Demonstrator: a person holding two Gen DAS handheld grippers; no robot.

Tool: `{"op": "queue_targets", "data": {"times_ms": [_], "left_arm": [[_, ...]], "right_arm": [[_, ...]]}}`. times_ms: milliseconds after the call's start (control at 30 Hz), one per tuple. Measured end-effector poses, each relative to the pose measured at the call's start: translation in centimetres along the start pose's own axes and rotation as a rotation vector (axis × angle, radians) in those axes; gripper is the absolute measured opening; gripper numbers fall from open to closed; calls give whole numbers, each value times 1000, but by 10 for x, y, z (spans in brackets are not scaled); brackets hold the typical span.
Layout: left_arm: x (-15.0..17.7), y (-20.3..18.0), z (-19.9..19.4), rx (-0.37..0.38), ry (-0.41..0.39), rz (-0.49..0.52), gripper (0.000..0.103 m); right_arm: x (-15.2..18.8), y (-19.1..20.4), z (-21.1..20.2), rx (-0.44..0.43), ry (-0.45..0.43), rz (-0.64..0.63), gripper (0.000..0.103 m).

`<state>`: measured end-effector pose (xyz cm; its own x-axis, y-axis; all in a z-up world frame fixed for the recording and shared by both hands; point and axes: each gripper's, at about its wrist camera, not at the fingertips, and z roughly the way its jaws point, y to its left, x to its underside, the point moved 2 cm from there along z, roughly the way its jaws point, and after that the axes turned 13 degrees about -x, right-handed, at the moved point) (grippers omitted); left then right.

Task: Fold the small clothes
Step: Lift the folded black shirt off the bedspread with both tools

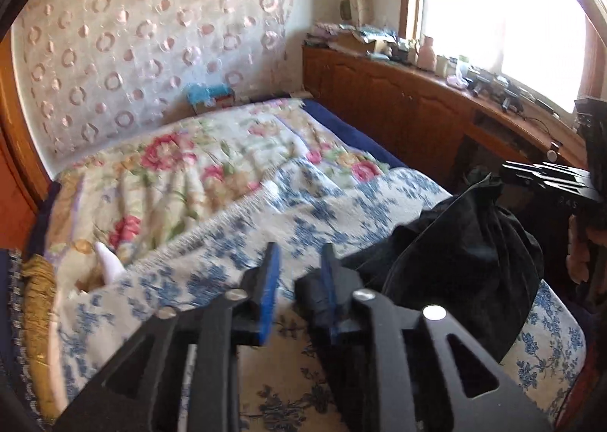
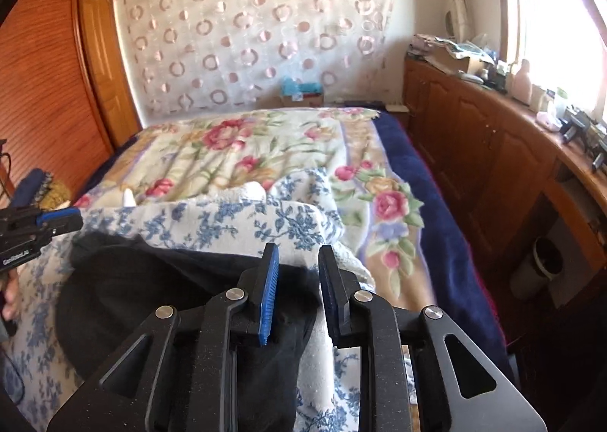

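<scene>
A black garment lies bunched on the blue-flowered white bedspread, on the right of the left wrist view. My left gripper stands open with a gap between its blue pads; a fold of the black cloth lies against its right finger. In the right wrist view the same black garment spreads under and left of my right gripper, which is open above its edge. The left gripper shows at the far left there. The right gripper shows at the right edge of the left wrist view.
A pink-flowered blanket covers the far half of the bed. A wooden cabinet with a cluttered top runs along the right under the window. A wooden wardrobe stands at the left. A blue box sits by the curtain.
</scene>
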<state>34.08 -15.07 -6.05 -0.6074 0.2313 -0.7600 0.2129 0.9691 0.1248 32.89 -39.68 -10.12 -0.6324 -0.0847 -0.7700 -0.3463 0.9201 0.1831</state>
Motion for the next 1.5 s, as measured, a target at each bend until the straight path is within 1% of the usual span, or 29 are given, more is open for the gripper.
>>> {"op": "queue_targets", "data": {"times_ms": [33, 67, 100, 133, 167, 200, 233, 267, 333, 433, 500, 567, 600, 633, 700, 767, 800, 833, 867, 933, 1067, 1133, 1167, 1200, 1233, 1267, 1300, 1333, 1500], "left_arm": [[0, 2, -5, 10, -3, 7, 31], [1, 3, -7, 30, -1, 7, 37], [2, 4, -11, 55, 7, 8, 42], [5, 3, -13, 77, 19, 13, 44], [9, 2, -17, 103, 26, 16, 50], [13, -1, -19, 111, 31, 20, 55], [15, -3, -18, 117, 39, 26, 56], [21, -7, -17, 125, 52, 36, 56], [30, -15, -10, 135, 90, 57, 56], [39, -22, 2, 130, 131, 77, 56], [39, -24, 11, 116, 147, 85, 56], [34, -25, 21, 102, 153, 83, 56], [31, -25, 25, 102, 153, 78, 56], [27, -25, 30, 100, 150, 71, 56], [23, -22, 41, 82, 147, 51, 56], [19, -21, 50, 72, 147, 24, 56], [18, -20, 54, 55, 144, 21, 56], [17, -19, 57, 28, 139, 18, 56], [18, -17, 59, 14, 138, 12, 56], [20, -14, 62, 22, 143, -2, 56], [26, -14, 60, 56, 166, -1, 56], [28, -15, 61, 79, 186, -4, 56], [31, -15, 65, 94, 207, -11, 56], [32, -14, 67, 100, 215, -15, 56], [34, -13, 69, 111, 219, -25, 56], [34, -13, 70, 117, 220, -33, 56], [34, -13, 70, 125, 224, -46, 56], [34, -13, 71, 134, 228, -59, 56], [34, -14, 72, 153, 224, -69, 56]], "right_arm": [[1, 3, -6, 6, -8, -22, 20], [5, 6, -10, 0, -7, -38, 20], [7, 8, -12, -11, -2, -44, 22], [11, 10, -13, -35, 11, -50, 25], [15, 12, -13, -47, 23, -56, 37], [20, 13, -12, -47, 31, -66, 50], [23, 13, -9, -42, 39, -72, 52], [25, 12, -4, -39, 57, -72, 52], [27, 3, 12, -63, 96, -24, 52], [25, -12, 32, -89, 115, 37, 52], [22, -18, 39, -101, 121, 57, 52], [17, -22, 47, -139, 135, 78, 52], [15, -22, 49, -154, 139, 81, 51], [14, -21, 51, -173, 141, 81, 46], [12, -18, 54, -208, 146, 66, 23], [9, -13, 53, -215, 124, 30, 6], [8, -13, 51, -205, 106, 24, 4], [6, -15, 48, -165, 76, 24, 4], [5, -18, 43, -93, 50, 31, 3], [4, -19, 40, -46, 37, 27, 3], [8, -18, 43, -46, 69, 18, 3], [8, -16, 38, -39, 62, 19, 3], [8, -14, 36, -33, 61, 20, 8], [9, -13, 34, -33, 64, 23, 19], [11, -11, 34, -53, 72, 26, 28], [13, -9, 34, -68, 76, 24, 50], [14, -10, 34, -63, 73, 23, 63], [17, -11, 35, -52, 81, 24, 63], [29, -15, 43, -79, 126, 59, 64]]}}
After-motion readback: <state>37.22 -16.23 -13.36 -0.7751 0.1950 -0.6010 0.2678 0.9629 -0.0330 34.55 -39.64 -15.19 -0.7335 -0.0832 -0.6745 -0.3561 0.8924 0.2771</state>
